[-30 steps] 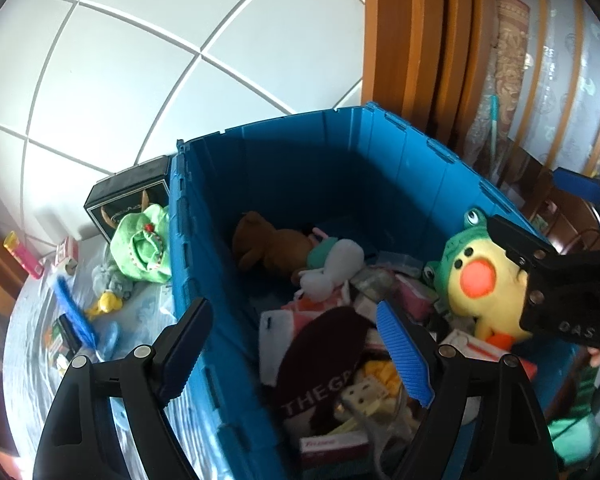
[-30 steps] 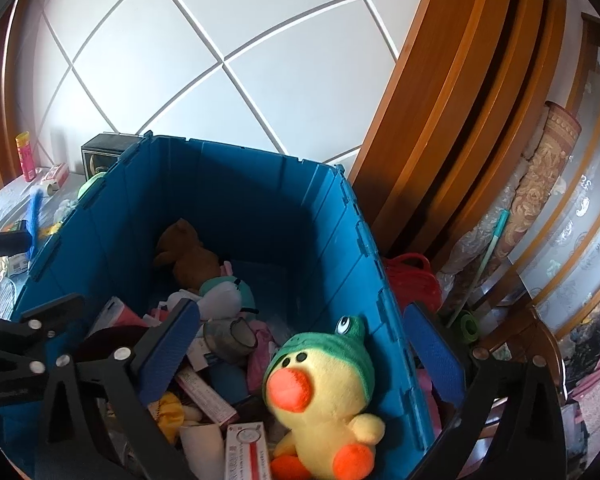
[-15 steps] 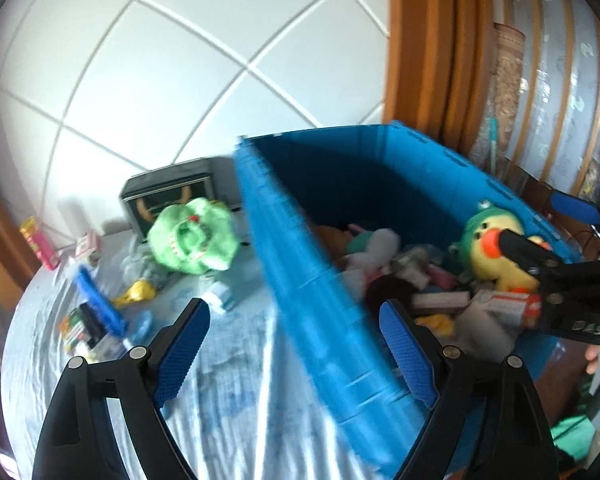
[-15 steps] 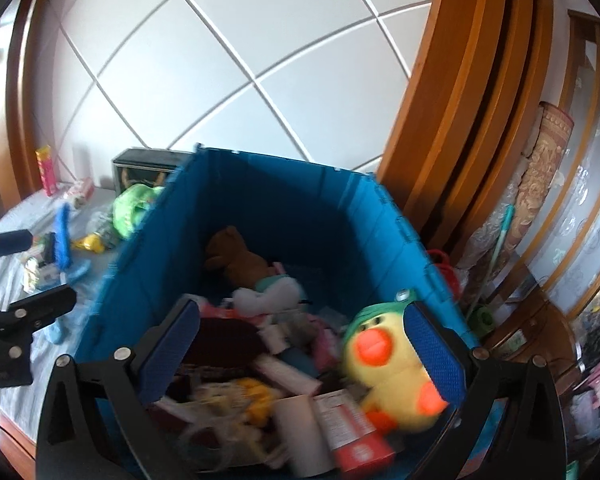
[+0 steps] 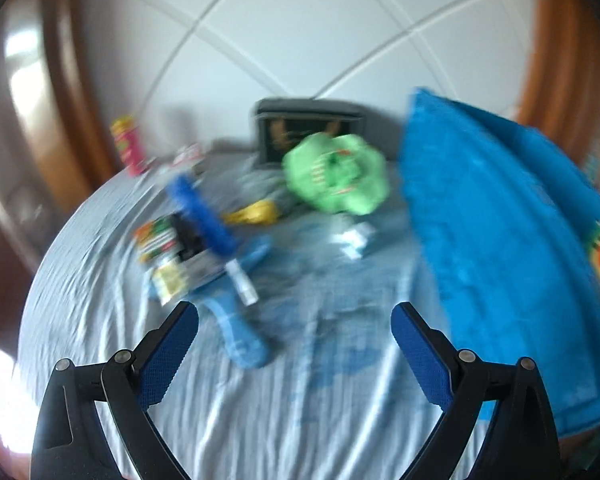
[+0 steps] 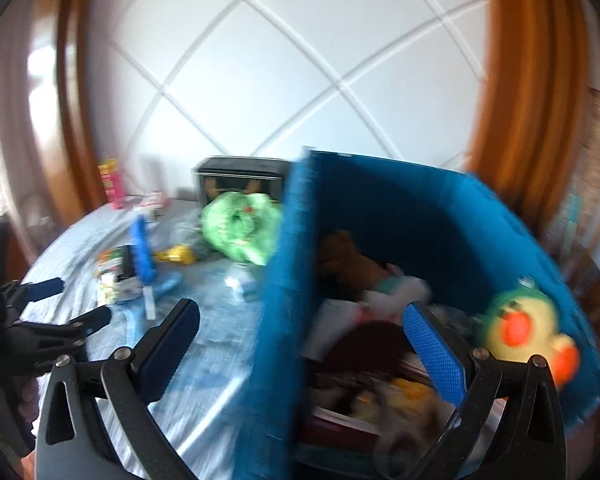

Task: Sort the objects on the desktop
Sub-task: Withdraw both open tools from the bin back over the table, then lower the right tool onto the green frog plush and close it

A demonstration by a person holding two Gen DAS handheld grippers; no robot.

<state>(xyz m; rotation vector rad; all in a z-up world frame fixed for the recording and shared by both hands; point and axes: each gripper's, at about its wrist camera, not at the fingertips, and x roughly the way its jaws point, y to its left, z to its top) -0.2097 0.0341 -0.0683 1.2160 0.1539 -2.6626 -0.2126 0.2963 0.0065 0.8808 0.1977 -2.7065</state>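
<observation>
Left wrist view – heavy blur. Left gripper point(image 5: 294, 336) with jaws spread wide, just been opening further, nothing between the pads, only wrinkled pale-blue cloth point(image 5: 300, 400) below. Unsorted things on the cloth ahead: green plush point(image 5: 336, 178) leaning by a black box point(image 5: 308, 130), yellow toy point(image 5: 256, 213) beside it, blue brush point(image 5: 204, 216) lying over a small stack of printed packets point(image 5: 168, 248), light-blue handled item point(image 5: 240, 320) nearest the fingertips, small white-blue packet point(image 5: 354, 240), pink-yellow carton point(image 5: 128, 146) far back. Blue bin point(image 5: 500, 240) at the right, outer wall only.

Right wrist view – also blurred. Right gripper point(image 6: 300, 340) wide apart and empty, straddling the near wall of the blue bin point(image 6: 284, 280). Already inside: yellow duck plush with green hood point(image 6: 528, 332), brown plush point(image 6: 348, 260), white plush point(image 6: 400, 292), boxes and packets piled at the front, too smeared to name. Left gripper point(image 6: 72, 304) visible at the left edge, low over the cloth near the brush pile.

Progress, as a judgement: roughly halfway or past – bin well filled, yet about seven or eight loose things left on the cloth. Current step looks like reaching for the next pick, likely the light-blue item or the brush stack; nothing grasped yet.
</observation>
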